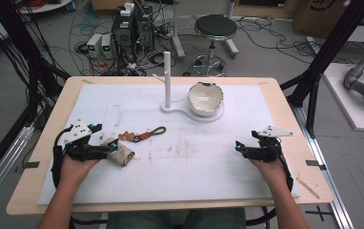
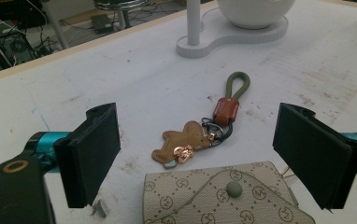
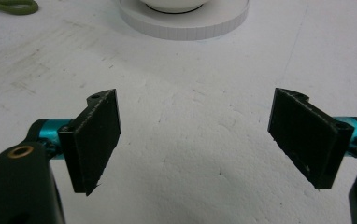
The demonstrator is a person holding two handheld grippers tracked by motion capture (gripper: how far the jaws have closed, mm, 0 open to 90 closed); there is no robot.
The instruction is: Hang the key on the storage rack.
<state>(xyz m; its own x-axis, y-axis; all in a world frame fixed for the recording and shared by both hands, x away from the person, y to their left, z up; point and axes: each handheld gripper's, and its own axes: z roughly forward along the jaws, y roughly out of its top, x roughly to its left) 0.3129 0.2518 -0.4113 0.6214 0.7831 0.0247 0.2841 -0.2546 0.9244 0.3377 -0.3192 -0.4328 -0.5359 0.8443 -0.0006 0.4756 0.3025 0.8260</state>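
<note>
Both tools released: left tool straddles the pouch at the bench's left, right tool over bare surface. Pouch looks soft and light; pinch across the flap. Keychain just beyond looks small and floppy; take the loop. Left gripper view resolves the snap button and bear charm; high view adds the bowl on its stand.

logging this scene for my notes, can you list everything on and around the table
pouch: 1, beige patterned, table's left, before the left tongs
keychain: 1, brown charm, green loop, just beyond the pouch
bowl: 1, white, on the stand's round base
stand: 1, white, upright post, far centre
mat: 1, white, covering the table
stool: 1, black, floor beyond the table
left tongs: 1, black, open
right tongs: 1, black, open, over bare mat
</note>
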